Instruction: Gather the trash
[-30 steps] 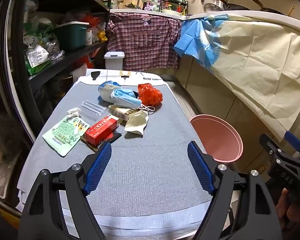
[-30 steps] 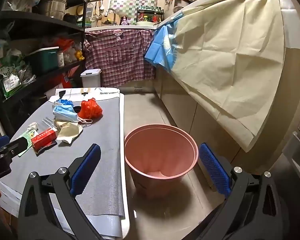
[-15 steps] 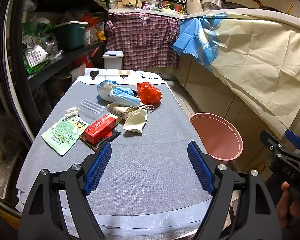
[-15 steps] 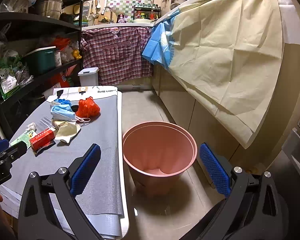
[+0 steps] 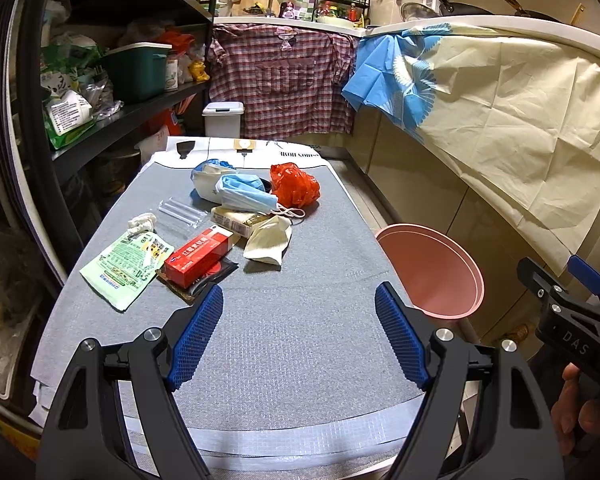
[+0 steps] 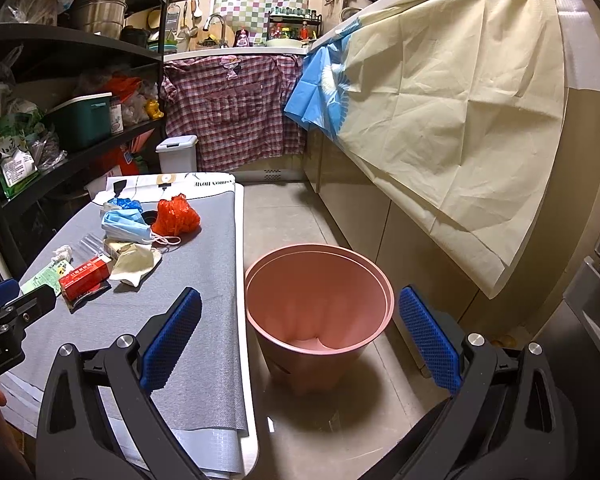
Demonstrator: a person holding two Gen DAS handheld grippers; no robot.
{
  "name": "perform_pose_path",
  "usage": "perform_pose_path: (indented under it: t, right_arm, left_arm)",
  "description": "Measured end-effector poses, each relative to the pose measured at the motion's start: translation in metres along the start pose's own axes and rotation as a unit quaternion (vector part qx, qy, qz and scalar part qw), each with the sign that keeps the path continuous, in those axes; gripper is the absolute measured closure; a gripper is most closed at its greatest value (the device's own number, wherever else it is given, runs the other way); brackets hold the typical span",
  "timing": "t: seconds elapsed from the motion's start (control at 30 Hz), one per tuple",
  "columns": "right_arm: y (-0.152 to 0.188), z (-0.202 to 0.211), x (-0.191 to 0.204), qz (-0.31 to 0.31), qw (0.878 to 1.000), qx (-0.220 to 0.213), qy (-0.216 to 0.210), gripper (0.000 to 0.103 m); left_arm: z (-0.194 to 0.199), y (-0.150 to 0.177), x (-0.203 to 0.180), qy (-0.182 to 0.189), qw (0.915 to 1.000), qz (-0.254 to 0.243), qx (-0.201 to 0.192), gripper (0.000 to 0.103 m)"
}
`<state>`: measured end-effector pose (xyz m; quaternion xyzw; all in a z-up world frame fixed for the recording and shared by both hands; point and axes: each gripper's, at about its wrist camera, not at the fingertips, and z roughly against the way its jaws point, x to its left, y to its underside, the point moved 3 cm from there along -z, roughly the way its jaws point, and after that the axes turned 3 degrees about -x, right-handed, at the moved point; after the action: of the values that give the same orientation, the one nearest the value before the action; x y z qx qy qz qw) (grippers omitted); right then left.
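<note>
Trash [image 5: 236,224] lies piled on the worktop [image 5: 300,344]; left gripper [image 5: 299,334] and right gripper [image 6: 300,336] both gape empty, bin [image 6: 318,292] alongside.

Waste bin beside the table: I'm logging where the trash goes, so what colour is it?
Pink. The waste bin shows best in the right wrist view.

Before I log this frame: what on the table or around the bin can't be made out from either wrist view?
- Pink bin: left wrist view, its base is hidden behind the table edge.
- Dark packet: both views, mostly covered by the red box; its kind is unclear.
- Blue item: behind the blue face masks; left view shows only a sliver.
- Red box print: too small to read in either view.
</note>
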<state>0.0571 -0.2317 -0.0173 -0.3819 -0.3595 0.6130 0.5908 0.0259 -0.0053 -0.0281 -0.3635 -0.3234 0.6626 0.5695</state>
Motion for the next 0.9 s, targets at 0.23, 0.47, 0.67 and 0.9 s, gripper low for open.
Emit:
perform_pose_path:
  t: [0.23,0.47,0.67,0.9]
  right_arm:
    - [-0.0008,0.0001,-0.0005,0.0,1.0,-0.001,0.001,0.006]
    - [-0.0011,0.0004,-0.0005,0.001,1.0,-0.001,0.0,0.006]
    - [-0.0013,0.0009,-0.0008,0.0,1.0,-0.002,0.001,0.006]
    - [-0.0015,0.0009,-0.001,0.0,1.0,-0.002,0.001,0.006]
  left_arm:
    - [0.0003,0.0006,-0.0017,0.0,1.0,-0.002,-0.001,0.027]
    - [0.0009,0.0009,-0.0044,0.001,1.0,-0.002,-0.001,0.027]
    - [0.0008,0.0008,-0.0047,0.001,1.0,-0.002,-0.001,0.027]
    - [0.0009,0.0006,-0.0053,0.001,1.0,-0.002,-0.001,0.027]
